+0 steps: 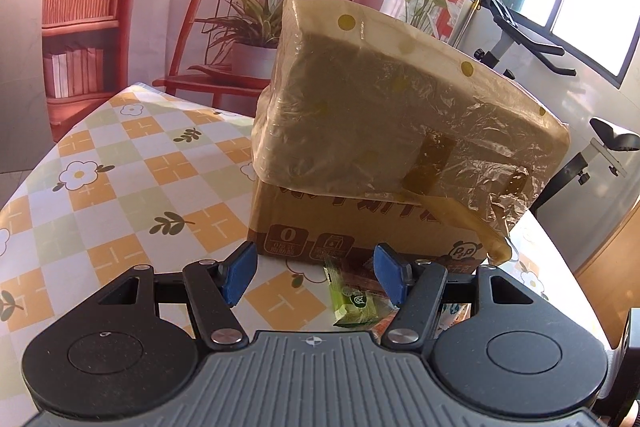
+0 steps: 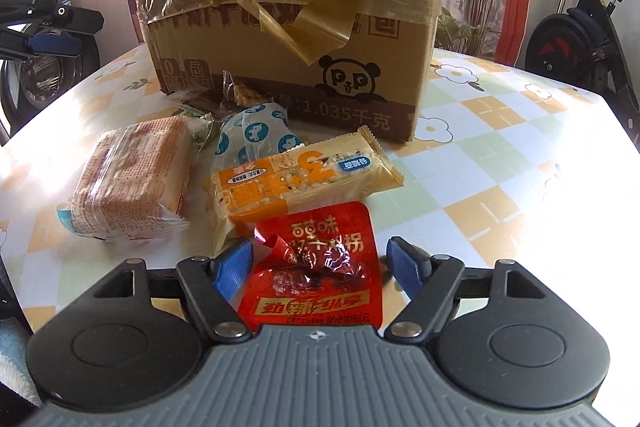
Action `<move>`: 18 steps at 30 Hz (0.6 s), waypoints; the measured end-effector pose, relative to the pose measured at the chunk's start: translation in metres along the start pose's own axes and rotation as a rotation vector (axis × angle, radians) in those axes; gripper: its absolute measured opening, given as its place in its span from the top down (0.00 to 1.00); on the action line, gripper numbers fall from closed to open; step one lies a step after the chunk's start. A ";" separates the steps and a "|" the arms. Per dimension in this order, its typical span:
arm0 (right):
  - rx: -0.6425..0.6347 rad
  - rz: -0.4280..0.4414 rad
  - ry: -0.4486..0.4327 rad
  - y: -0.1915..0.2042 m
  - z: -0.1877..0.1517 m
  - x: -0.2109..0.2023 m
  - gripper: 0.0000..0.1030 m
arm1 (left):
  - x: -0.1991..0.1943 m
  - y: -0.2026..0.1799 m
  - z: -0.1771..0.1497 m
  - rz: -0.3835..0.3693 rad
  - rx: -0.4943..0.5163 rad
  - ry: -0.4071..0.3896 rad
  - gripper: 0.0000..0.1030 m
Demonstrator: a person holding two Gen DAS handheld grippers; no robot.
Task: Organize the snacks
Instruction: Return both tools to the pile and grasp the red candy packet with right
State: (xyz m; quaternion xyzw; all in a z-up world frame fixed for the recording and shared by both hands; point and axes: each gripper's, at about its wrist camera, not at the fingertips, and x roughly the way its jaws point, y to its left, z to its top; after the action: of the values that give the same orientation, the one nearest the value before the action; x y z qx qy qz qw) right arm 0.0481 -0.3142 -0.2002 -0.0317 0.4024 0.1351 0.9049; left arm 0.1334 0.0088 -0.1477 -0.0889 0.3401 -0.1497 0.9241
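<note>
Red packet (image 2: 316, 267) is lying flat on the table (image 2: 500, 163), toward its near edge, in front of the cardboard box (image 2: 280, 39). My right tongs (image 2: 320, 263) are straddling it, wide open, gripping nothing. Best pinching its crumpled middle. Left tongs (image 1: 314, 273) are hovering open, empty, angling down beside the green packet (image 1: 350, 301).

The desk (image 2: 500, 155) wears orange, green and white checks with flowers; the brown box (image 2: 280, 75) shows a black panda (dark print besides); one packet (image 2: 320, 267) is red, another (image 2: 304, 183) orange and cream.
</note>
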 end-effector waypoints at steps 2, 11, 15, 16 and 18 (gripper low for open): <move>-0.023 0.000 -0.005 0.002 -0.001 -0.002 0.37 | 0.001 0.000 -0.001 0.002 -0.002 0.005 0.35; -0.008 0.006 -0.053 0.000 0.008 -0.021 0.80 | 0.005 -0.002 -0.006 -0.005 0.001 0.025 0.36; -0.005 0.007 -0.034 -0.001 0.011 -0.020 0.78 | 0.005 -0.002 -0.009 -0.004 -0.003 0.029 0.36; -0.008 0.002 -0.033 0.000 0.011 -0.020 0.77 | 0.005 -0.001 -0.009 -0.004 -0.004 0.031 0.36; -0.010 -0.008 -0.031 0.000 0.009 -0.017 0.75 | 0.005 -0.001 -0.010 -0.003 -0.007 0.035 0.36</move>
State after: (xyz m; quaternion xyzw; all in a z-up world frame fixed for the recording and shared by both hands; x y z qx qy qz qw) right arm 0.0436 -0.3162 -0.1810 -0.0358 0.3873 0.1337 0.9115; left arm 0.1304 0.0057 -0.1579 -0.0900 0.3566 -0.1517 0.9175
